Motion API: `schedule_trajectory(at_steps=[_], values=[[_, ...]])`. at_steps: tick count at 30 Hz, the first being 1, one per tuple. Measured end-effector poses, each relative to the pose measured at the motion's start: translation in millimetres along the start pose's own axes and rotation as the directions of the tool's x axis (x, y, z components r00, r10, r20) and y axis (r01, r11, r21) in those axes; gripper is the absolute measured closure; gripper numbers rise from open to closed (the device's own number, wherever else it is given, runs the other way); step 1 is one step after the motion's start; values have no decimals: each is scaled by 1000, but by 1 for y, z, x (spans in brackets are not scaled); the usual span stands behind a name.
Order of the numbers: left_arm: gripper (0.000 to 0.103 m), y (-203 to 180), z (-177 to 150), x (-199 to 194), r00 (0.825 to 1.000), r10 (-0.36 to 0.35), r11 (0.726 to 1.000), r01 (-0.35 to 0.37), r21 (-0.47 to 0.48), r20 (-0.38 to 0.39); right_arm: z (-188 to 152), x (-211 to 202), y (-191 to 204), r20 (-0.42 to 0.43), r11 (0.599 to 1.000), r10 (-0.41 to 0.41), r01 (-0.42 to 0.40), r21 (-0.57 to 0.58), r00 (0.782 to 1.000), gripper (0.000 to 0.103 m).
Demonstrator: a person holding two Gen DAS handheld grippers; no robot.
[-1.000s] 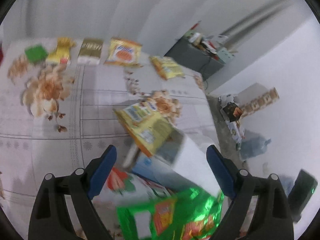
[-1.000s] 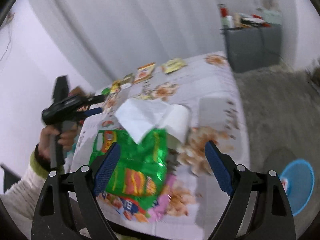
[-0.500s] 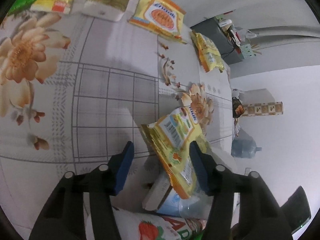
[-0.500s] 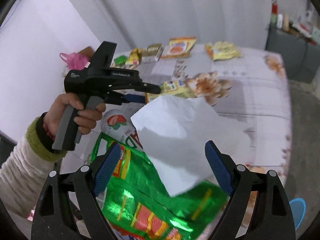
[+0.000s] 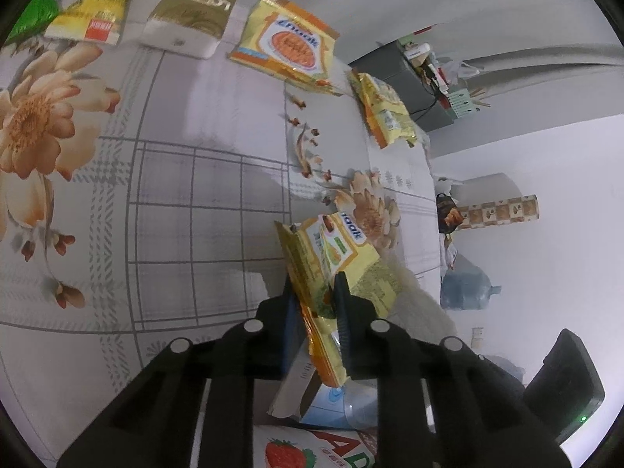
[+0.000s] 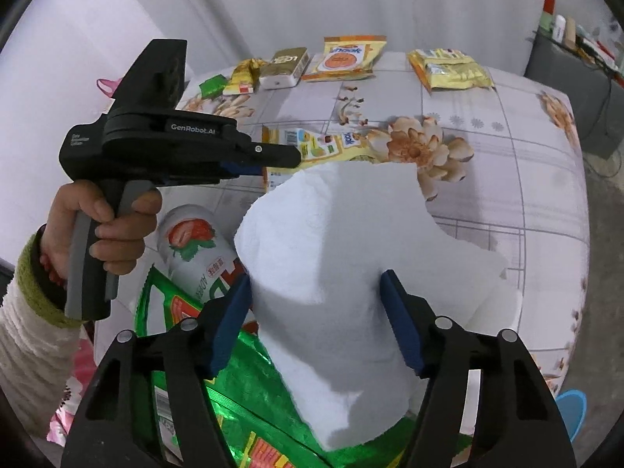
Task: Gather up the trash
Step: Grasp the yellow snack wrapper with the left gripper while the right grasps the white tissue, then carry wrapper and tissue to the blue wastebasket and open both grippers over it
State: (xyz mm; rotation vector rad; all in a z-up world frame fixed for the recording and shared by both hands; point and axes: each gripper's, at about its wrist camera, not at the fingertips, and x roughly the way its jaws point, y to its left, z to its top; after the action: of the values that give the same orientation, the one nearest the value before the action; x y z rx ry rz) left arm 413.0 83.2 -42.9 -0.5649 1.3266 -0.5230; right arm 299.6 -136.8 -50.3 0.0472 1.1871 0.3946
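yellow wrapper point(image 5: 335, 257) edge pinched as left tool point(image 5: 318, 292) closes; right tool point(image 6: 316, 292) closing around white tissue point(image 6: 351, 257), tablecloth point(image 5: 195, 195) beyond bare.

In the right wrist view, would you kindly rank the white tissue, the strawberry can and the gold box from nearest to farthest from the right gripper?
1. White tissue, between the closing right gripper fingers.
2. Strawberry can, left.
3. Gold box, table's far edge.

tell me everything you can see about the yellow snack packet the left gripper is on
The yellow snack packet is a glossy, crinkled foil wrapper with blue lettering, food pictures and an orange sealed edge. It stands on edge, tilted, near the floral tablecloth. The left gripper is closing, its pads pinching the packet's lower end.
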Motion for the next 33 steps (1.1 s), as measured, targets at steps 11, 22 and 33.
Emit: schedule_trajectory(at_steps=[11,22,33], values=[[89,-8,-4,-13,998,-25,999,24,32,54,-3,-13,-2,36,998,47,-49,42,998,58],[90,-19,-8,-41,985,-43,994,26,106,165,-2,-31,-16,105,987,100,-112,119,989,101],[90,-52,-29,-88,946,-103,971,28,237,308,-7,-85,-23,262,979,104,-146,144,959,102]])
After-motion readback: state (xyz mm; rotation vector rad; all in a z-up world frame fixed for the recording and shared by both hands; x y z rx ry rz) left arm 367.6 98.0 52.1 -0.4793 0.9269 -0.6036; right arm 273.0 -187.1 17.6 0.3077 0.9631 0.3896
